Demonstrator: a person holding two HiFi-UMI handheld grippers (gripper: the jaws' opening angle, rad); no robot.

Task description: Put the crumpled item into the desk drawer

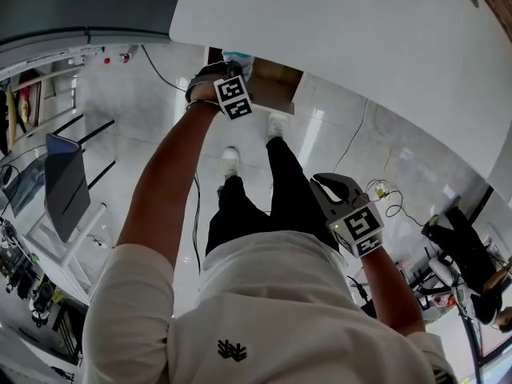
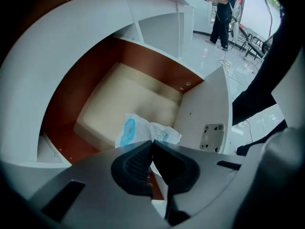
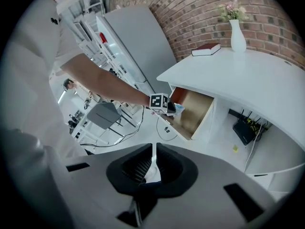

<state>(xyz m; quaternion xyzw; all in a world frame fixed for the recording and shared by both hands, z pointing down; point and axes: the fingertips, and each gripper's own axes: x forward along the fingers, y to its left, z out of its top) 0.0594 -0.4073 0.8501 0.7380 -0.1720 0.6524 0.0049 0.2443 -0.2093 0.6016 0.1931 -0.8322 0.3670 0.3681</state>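
The crumpled item [image 2: 143,129], a white wrapper with blue print, sticks out past the tips of my left gripper [image 2: 152,142], which is shut on it. It hangs just above the open desk drawer [image 2: 124,97], whose beige bottom is bare. In the head view the left gripper [image 1: 230,78] is stretched out to the drawer [image 1: 276,82] under the white desk [image 1: 360,46]. The right gripper view shows the left gripper [image 3: 164,104] and the item [image 3: 179,109] at the drawer [image 3: 193,113]. My right gripper [image 3: 152,147] is shut and held back near my body [image 1: 320,185].
A vase [image 3: 237,30] and a book [image 3: 206,49] stand on the desk top. A black box [image 3: 245,128] and cables [image 1: 388,194] lie on the floor by the desk. A grey chair [image 1: 66,184] stands at the left. Another person [image 2: 223,13] is farther off.
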